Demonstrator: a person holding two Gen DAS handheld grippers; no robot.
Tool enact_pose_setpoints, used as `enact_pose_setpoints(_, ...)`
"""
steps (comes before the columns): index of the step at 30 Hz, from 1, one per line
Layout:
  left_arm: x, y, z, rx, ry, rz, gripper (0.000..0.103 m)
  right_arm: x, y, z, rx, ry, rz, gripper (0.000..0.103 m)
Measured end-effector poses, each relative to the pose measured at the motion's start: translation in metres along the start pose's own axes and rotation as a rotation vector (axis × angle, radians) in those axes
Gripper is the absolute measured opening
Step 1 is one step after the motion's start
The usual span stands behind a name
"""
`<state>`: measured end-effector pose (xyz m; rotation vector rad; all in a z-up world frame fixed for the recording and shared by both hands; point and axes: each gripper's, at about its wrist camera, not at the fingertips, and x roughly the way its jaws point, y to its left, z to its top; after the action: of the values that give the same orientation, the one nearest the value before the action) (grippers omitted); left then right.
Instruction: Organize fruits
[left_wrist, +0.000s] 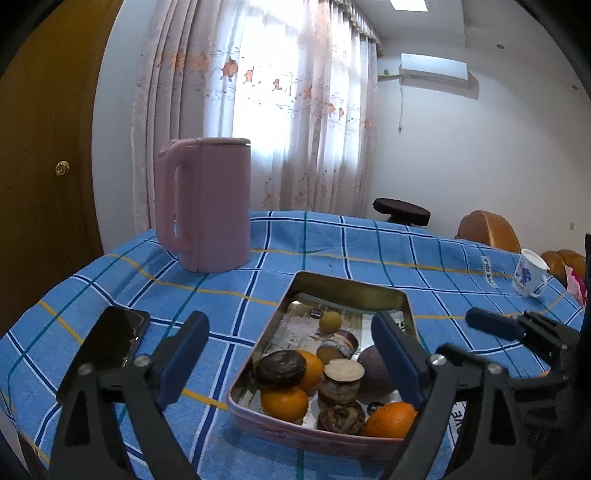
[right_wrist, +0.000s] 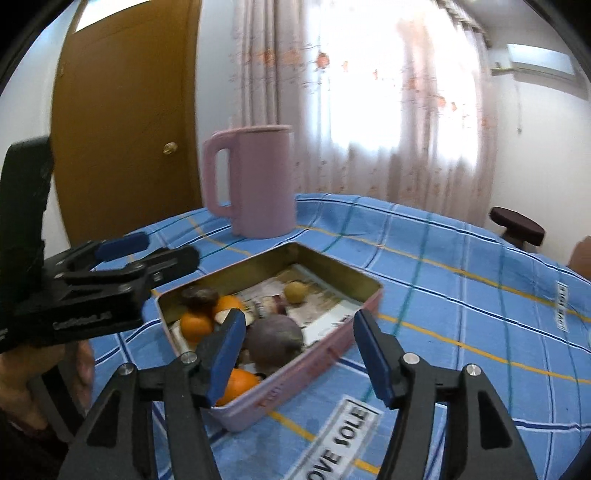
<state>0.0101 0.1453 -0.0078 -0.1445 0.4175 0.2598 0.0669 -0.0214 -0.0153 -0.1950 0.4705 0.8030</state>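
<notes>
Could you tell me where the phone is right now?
In the left wrist view, the phone lies on the blue tablecloth, left of the tin and nearer than the pink jug.

A white label (right_wrist: 341, 439) sewn on the blue checked tablecloth (right_wrist: 461, 288) is showing "OVE SOLE", its first letters cut off. The left hand-held gripper (right_wrist: 147, 251) body is carrying pale lettering, too blurred for reading.

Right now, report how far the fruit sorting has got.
Done: oranges, a purple fruit and a small yellow one lie in the tin. In hand: nothing; left gripper and right gripper are open and empty. Left: no loose fruit shows on the tablecloth.
</notes>
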Motion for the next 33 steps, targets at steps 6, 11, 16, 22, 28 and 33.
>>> enact_pose_setpoints(6, -0.007, -0.009, 0.000, 0.023, -0.010, -0.012, 0.094, -0.017, -0.010, -0.001, 0.011, -0.030, -0.087, 0.063)
enact_pose_setpoints(11, -0.012, -0.017, 0.000, 0.040, -0.019, -0.018, 0.097, -0.031, -0.021, -0.003, 0.045, -0.054, -0.111, 0.065)
enact_pose_setpoints(16, -0.017, -0.028, 0.000, 0.062, -0.022, -0.031, 0.099, -0.041, -0.027, -0.007, 0.067, -0.056, -0.124, 0.066)
enact_pose_setpoints(22, -0.022, -0.040, -0.001, 0.086, -0.024, -0.048, 0.099, -0.050, -0.031, -0.011, 0.084, -0.065, -0.137, 0.066)
enact_pose_setpoints(28, -0.024, -0.049, 0.000, 0.099, -0.026, -0.059, 0.099, -0.062, -0.033, -0.010, 0.083, -0.080, -0.148, 0.066)
enact_pose_setpoints(33, -0.027, -0.055, 0.000, 0.109, -0.027, -0.063, 0.099, -0.066, -0.038, -0.010, 0.098, -0.086, -0.151, 0.066)
